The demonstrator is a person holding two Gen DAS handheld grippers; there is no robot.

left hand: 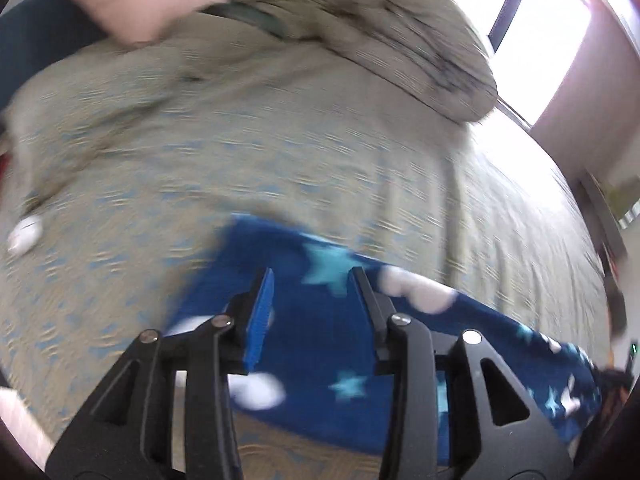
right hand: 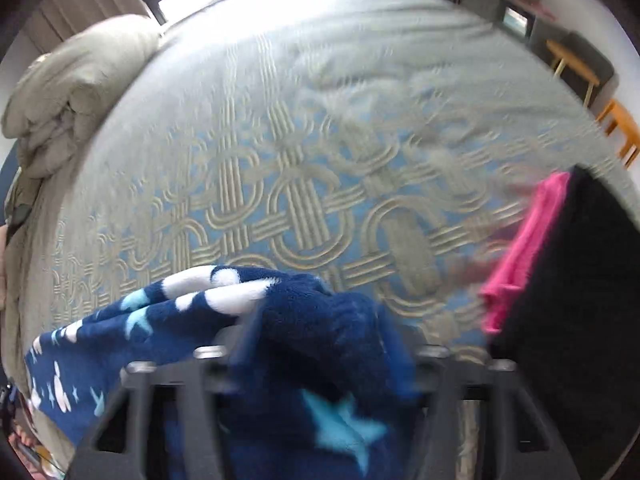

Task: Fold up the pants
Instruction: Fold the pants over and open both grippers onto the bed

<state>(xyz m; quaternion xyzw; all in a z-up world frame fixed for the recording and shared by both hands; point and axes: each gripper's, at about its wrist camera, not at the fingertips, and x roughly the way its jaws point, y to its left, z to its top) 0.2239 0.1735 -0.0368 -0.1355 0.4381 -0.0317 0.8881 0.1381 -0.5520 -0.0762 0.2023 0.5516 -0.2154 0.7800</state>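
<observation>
The pants (left hand: pixel 320 344) are dark blue fleece with light blue stars and white shapes. In the left wrist view they lie stretched across the patterned bedspread (left hand: pixel 260 152). My left gripper (left hand: pixel 310 276) is open just above them, with nothing between its fingers. In the right wrist view the pants (right hand: pixel 312 344) are bunched over my right gripper (right hand: pixel 320 320) and hide its fingertips. A length of the pants trails down to the left. The fabric appears held in the jaws.
A rumpled beige duvet (left hand: pixel 400 36) and a pink pillow (left hand: pixel 136 0) lie at the bed's head. A small white object (left hand: pixel 26 234) lies at the left. A pink garment (right hand: pixel 520 252) and a black one (right hand: pixel 580 300) lie at the right. Wooden chairs (right hand: pixel 616 128) stand beyond the bed.
</observation>
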